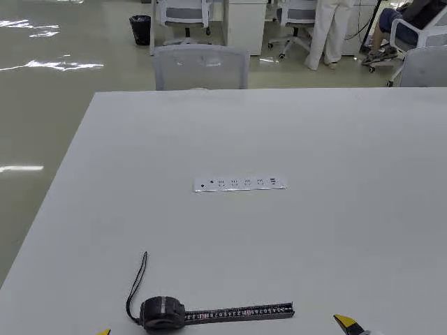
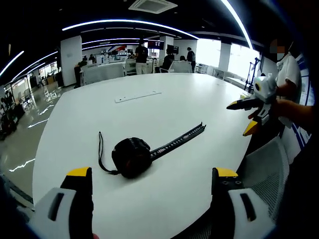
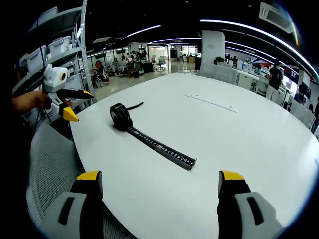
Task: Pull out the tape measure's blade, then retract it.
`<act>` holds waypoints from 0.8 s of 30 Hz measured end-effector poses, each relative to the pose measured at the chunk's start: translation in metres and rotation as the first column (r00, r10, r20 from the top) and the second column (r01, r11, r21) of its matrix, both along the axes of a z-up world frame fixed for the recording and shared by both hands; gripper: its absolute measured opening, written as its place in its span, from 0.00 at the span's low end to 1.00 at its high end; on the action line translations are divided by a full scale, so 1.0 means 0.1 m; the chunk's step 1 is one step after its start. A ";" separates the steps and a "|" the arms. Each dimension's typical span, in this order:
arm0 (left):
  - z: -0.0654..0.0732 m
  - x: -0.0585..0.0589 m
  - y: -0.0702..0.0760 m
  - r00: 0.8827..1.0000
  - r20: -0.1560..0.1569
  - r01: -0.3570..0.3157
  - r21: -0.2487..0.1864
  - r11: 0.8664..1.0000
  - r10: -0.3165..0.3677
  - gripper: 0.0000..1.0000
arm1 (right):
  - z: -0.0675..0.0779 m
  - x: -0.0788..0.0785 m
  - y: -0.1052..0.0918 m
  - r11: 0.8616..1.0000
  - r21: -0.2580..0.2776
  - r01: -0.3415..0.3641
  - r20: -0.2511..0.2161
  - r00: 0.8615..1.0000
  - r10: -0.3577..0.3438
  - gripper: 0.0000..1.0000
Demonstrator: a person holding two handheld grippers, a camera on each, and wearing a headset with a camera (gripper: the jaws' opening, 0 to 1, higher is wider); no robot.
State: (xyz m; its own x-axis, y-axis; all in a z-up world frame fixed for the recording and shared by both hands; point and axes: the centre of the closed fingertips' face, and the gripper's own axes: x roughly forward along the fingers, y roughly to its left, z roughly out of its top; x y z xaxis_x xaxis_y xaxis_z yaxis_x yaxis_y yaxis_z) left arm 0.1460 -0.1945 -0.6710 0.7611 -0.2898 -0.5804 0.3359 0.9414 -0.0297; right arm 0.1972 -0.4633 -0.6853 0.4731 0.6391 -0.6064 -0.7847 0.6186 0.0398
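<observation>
Left gripper (image 2: 152, 172) and right gripper (image 3: 159, 175) gape empty, tape measure (image 2: 132, 157) just ahead of the left; unlocked unsteadied, its extended blade (image 2: 179, 138) could whip back, skidding it away.

You are in an open-plan office: swivel chairs (image 1: 183, 12), ceiling strip lights (image 2: 124, 22), a socket strip (image 1: 239, 183) set in the tabletop (image 1: 335, 244).

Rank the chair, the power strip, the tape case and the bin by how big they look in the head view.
1. chair.
2. power strip and tape case, about alike: the strip longer, the case thicker.
3. bin, but it stands far off, so real size is unsure.
</observation>
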 end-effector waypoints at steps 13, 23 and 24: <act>-0.01 0.07 0.09 0.989 0.017 -0.147 0.000 0.989 0.147 0.99 | -0.02 0.00 -0.01 1.000 -0.009 0.002 0.001 1.000 -0.002 0.98; -0.05 0.15 0.00 0.980 0.030 -0.196 -0.001 0.981 0.196 0.99 | -0.07 -0.01 0.01 1.000 -0.008 -0.003 -0.009 1.000 0.002 0.97; -0.05 0.16 0.00 0.978 0.035 -0.207 0.001 0.978 0.207 0.99 | -0.08 -0.01 0.01 1.000 -0.008 -0.003 -0.009 1.000 0.003 0.97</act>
